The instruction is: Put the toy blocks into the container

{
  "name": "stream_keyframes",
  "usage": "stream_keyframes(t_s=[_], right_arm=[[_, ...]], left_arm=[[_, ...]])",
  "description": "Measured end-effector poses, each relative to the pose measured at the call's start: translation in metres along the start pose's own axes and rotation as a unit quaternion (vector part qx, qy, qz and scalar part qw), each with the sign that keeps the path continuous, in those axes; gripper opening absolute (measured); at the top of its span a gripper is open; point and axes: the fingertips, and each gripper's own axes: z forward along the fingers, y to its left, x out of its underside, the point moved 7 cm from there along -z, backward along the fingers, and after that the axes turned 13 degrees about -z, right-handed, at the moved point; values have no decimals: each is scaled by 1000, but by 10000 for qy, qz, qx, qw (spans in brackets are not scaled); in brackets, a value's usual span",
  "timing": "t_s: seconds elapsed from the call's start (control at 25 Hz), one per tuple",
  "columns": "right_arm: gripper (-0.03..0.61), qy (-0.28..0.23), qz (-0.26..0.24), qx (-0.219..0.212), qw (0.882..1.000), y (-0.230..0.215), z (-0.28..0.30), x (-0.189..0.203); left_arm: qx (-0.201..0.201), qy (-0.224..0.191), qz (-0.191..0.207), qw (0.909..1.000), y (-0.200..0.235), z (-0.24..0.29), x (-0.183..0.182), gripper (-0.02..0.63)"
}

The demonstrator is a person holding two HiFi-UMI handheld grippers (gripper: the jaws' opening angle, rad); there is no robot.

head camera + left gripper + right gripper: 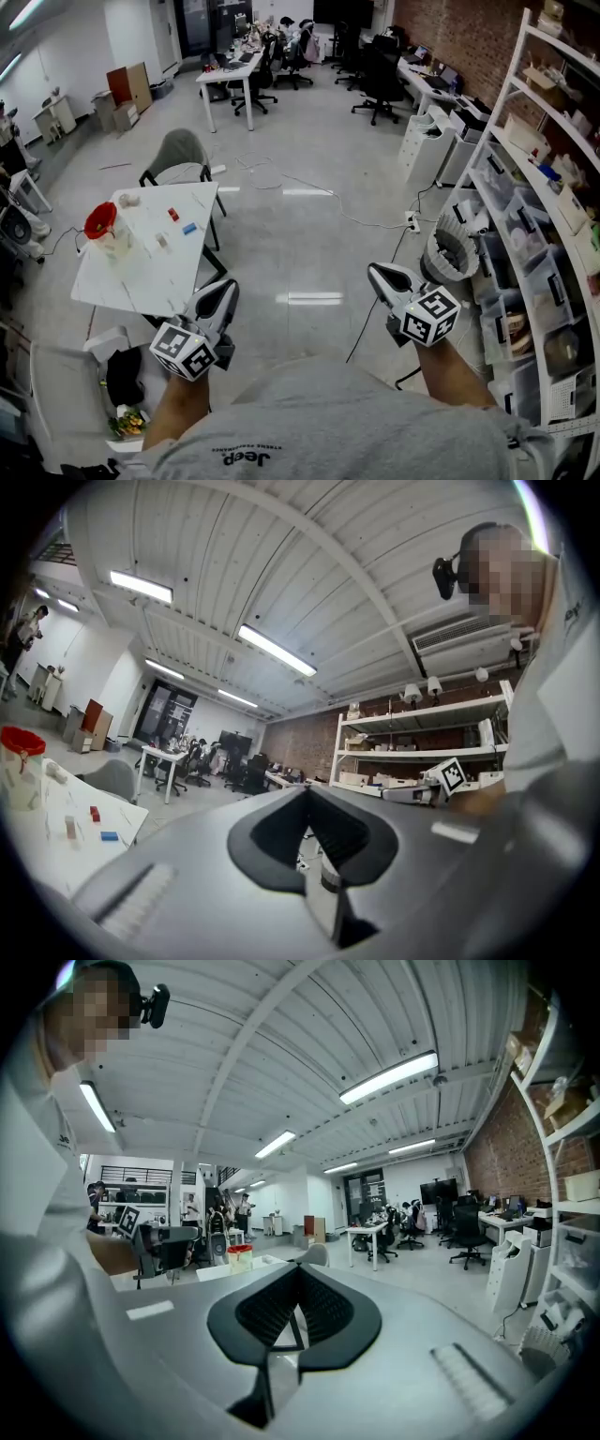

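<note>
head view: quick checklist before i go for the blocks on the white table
1. Left gripper empty: ok, jaws together, nothing between them.
2. Right gripper empty: ok, jaws together, nothing between them.
3. Jaws open for a grasp: not ok, both are shut.
4. Blocks located: ok, red block and blue block lie apart on the white table.
5. Blocks close to the grippers: not ok, the table stands ahead and to the left, away from both.
6. Container open: cannot tell, a red top sits on it.

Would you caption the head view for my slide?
Shut, empty left gripper and right gripper short of the table holding blocks and container.
</note>
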Motion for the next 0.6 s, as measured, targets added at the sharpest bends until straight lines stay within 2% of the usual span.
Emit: stream_keyframes(t_s=[0.08,0.12,0.16,0.2,0.32,0.6], right_arm=[[3,-6,1,-63,10000,-2,-3,0],[3,-6,-3,-101,9999,-4,-4,1],[3,-8,-7,-137,9999,-6,-5,1],[3,-14,-11,-168,9999,-9,-7,1],[3,-38,-43,-246,9997,-18,-13,1],[3,-155,-87,-514,9985,-45,-37,7]], left_arm=[[25,67,-52,10000,-7,4,0,61],[85,131,-86,9998,-11,8,0,83],[150,187,-100,9997,-14,12,1,232],[194,220,-79,9995,-16,15,3,328],[205,240,37,9995,-28,24,5,354],[13,255,-8,9997,-67,41,28,359]])
